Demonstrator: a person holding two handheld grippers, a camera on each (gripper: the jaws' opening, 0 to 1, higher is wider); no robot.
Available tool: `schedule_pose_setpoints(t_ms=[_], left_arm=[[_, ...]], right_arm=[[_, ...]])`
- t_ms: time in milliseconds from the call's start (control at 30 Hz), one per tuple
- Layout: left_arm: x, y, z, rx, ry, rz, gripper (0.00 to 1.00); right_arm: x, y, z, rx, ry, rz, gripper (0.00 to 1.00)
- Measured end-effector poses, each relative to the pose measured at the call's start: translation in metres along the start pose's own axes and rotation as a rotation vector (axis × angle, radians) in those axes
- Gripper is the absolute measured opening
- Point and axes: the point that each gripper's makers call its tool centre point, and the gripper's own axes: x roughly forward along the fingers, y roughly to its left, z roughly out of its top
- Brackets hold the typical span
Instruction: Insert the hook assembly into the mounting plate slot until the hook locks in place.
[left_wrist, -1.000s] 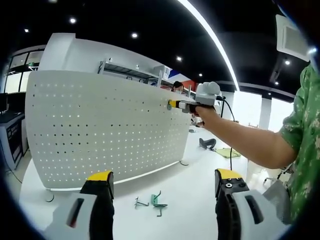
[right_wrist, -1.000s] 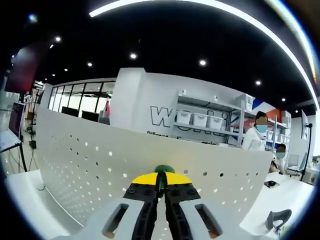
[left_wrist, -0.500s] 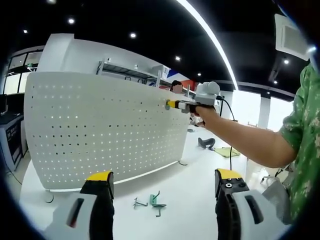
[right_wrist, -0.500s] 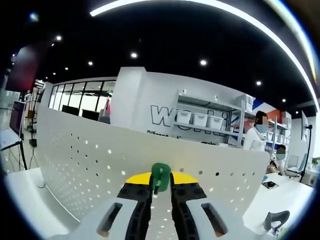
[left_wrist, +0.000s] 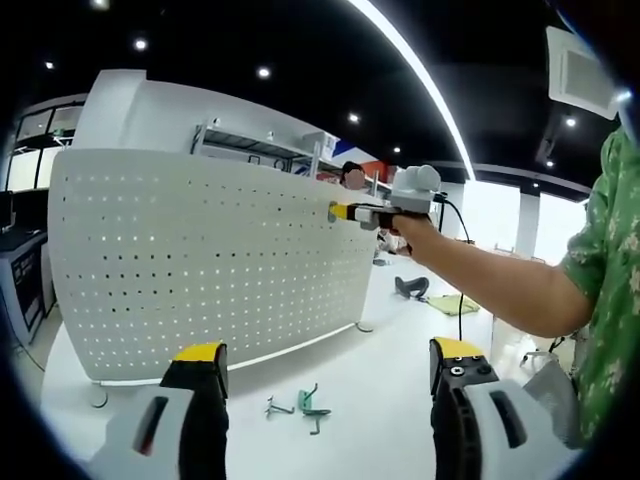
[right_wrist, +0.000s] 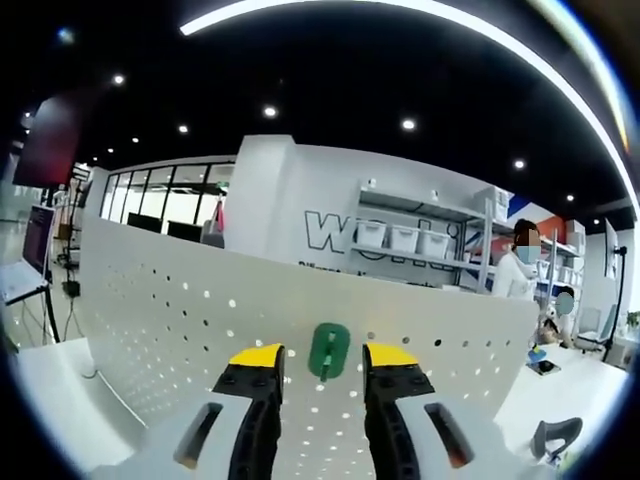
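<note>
Left gripper (left_wrist: 325, 372): jaws spread wide, empty, above the table (left_wrist: 380, 385).
Spare hooks (left_wrist: 303, 402): loose on the table before the pegboard (left_wrist: 200, 260).
Right gripper (right_wrist: 323, 366): jaws parted, clear of the hook.
Green hook (right_wrist: 328, 350): on the pegboard near its top edge, between the jaws.

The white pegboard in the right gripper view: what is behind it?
Behind the pegboard stand a white wall with letters, shelves with bins, and a person. The board covers their lower parts. A green hook sits on its front.
</note>
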Motion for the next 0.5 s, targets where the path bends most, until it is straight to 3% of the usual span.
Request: schedule_pose_setpoints(t_ms=[300,500], left_arm=[[0.0,-0.001,0.002,0.004,-0.006,-0.003,0.85],[0.0,-0.002,0.004,0.007,-0.011,-0.005,0.85]], right_arm=[[-0.006,0.0,0.005,0.015,-0.022,0.004,0.51],[-0.013,0.002,0.003,0.025,-0.015,0.017,0.53]])
